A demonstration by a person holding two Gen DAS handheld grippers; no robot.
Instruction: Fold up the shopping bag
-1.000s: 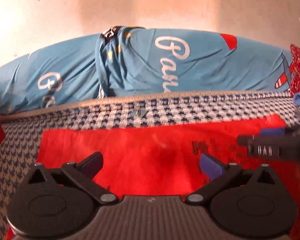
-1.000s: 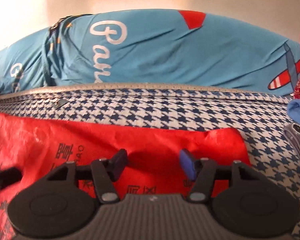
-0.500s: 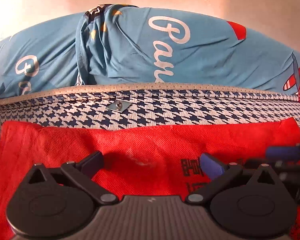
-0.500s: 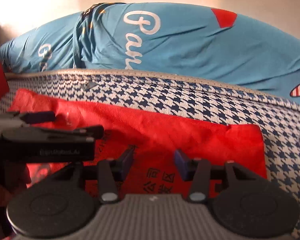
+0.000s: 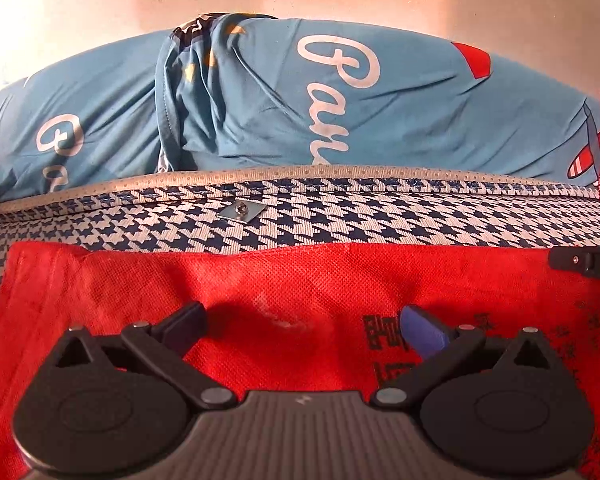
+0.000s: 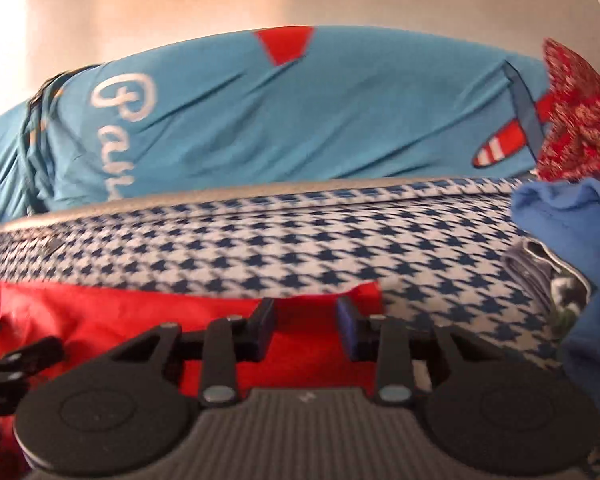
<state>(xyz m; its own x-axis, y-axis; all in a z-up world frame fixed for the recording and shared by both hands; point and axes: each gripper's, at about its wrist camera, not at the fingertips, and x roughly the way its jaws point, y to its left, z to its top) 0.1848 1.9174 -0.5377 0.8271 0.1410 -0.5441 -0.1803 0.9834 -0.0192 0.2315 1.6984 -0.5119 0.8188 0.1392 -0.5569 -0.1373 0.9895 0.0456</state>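
Both grippers work the red bag [image 5: 300, 280] lying flat on the houndstooth mattress [image 5: 340, 224]: left gripper [image 5: 302, 322] hovers wide open mid-bag, right gripper [image 6: 306, 322], jaws just narrowing, unclamped, straddles its right edge, seemingly about to pinch and fold it leftward.

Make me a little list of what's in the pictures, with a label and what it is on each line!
bag: red bag, lying flat on the checked cover
cover: blue-and-white checked cover
behind: blue bedding with white writing
at right: blue cloth and red patterned cloth
left gripper: left gripper, jaws wide, over the bag, nothing between them
right gripper: right gripper, at the bag's right end, jaws have just been closing, a gap left; whether it grips the bag is unclear
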